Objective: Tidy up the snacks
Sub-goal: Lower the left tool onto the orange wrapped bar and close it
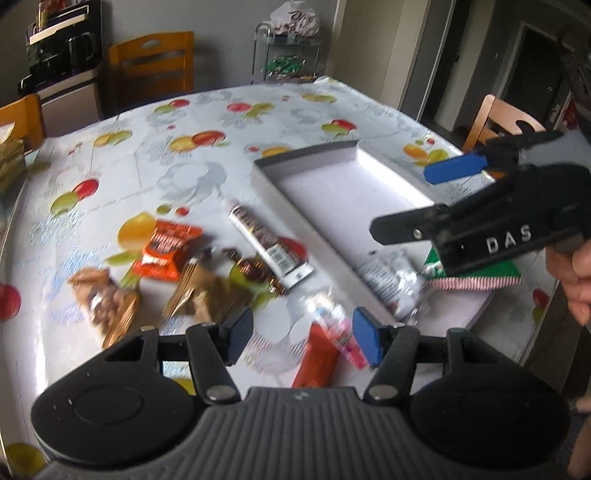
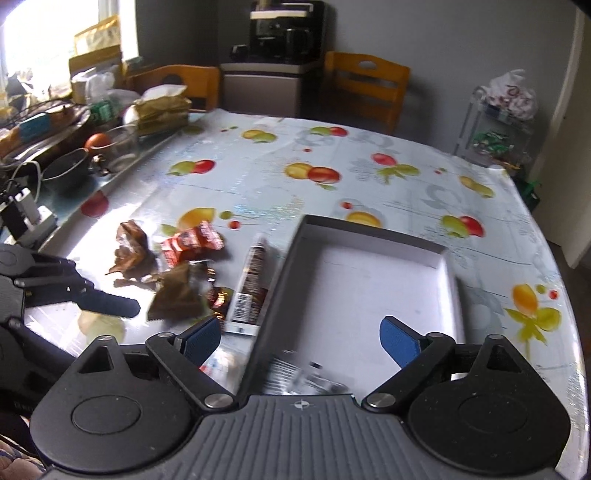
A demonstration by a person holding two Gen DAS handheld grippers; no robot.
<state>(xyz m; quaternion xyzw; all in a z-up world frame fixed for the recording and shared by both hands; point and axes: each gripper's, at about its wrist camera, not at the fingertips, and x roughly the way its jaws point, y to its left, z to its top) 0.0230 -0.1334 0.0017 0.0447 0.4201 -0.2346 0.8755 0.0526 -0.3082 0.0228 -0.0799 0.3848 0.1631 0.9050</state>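
A white shallow tray (image 1: 343, 192) (image 2: 373, 284) lies on the fruit-print table. In its near end are a silver wrapper (image 1: 388, 284) (image 2: 310, 376) and a green packet with a striped edge (image 1: 480, 278). My right gripper (image 1: 424, 199) (image 2: 301, 341) hovers open over that end, nothing between its pads. Left of the tray lie a long brown bar (image 1: 266, 243) (image 2: 255, 280), an orange packet (image 1: 166, 254) (image 2: 192, 243) and brown wrappers (image 1: 207, 291) (image 2: 177, 295). My left gripper (image 1: 301, 338) is open above a blurred orange and pink wrapper (image 1: 321, 350); the pads do not touch it.
Wooden chairs (image 1: 155, 62) (image 2: 365, 85) stand at the far side, with a coffee machine (image 2: 280, 33) and a wire rack (image 1: 288, 55) behind. A cluttered counter (image 2: 55, 140) runs along the table's left edge. A hand (image 1: 569, 273) holds the right gripper.
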